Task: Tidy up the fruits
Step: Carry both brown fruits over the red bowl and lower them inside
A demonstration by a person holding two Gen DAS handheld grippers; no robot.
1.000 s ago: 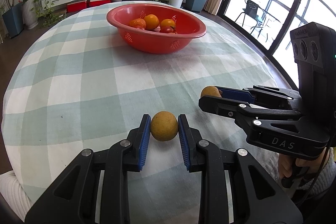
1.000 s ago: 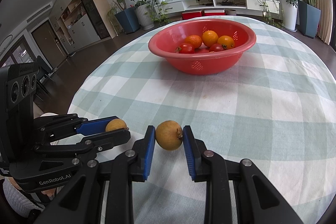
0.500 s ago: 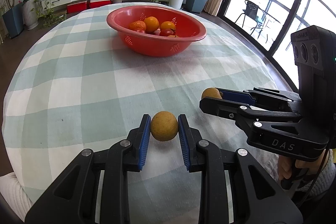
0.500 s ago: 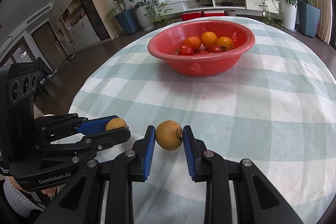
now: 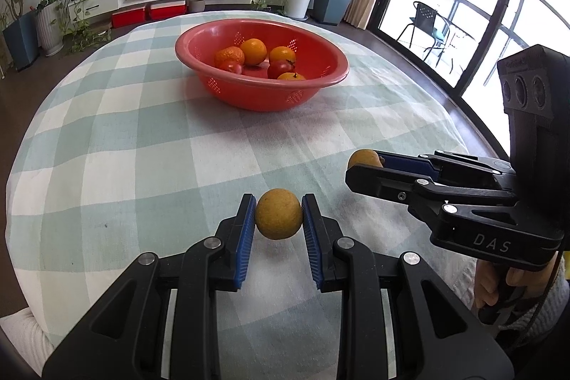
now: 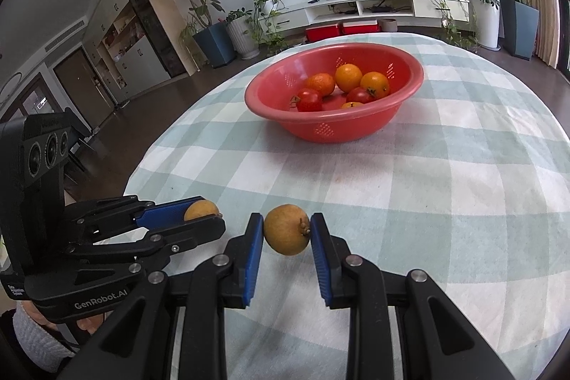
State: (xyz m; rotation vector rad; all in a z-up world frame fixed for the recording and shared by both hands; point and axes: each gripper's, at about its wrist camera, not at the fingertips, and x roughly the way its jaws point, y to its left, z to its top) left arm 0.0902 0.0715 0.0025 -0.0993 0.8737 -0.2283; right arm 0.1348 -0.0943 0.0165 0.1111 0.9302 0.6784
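My left gripper [image 5: 278, 202] is shut on a round brownish-yellow fruit [image 5: 278, 219], held just above the checked tablecloth. To its right, my right gripper [image 5: 356, 166] pinches a second fruit [image 5: 364, 157] of the same kind. In the right wrist view the right gripper [image 6: 286, 219] holds that stemmed fruit [image 6: 286, 232], and the left gripper [image 6: 210, 218] with its fruit [image 6: 201, 209] shows at the left. A red perforated bowl [image 5: 249, 95] [image 6: 327, 130] stands farther back on the table, holding several oranges [image 5: 253, 51] and red tomatoes [image 6: 309, 100].
The round table [image 5: 124, 166] carries a green-and-white checked cloth, bare between the grippers and the bowl. A hand [image 5: 513, 284] grips the right tool's handle. Beyond the table are potted plants, a white TV bench [image 6: 374, 8] and glass doors.
Both grippers keep their fruit. The bowl sits lower in both views and more of its inside shows, so both hands seem to have risen slightly.
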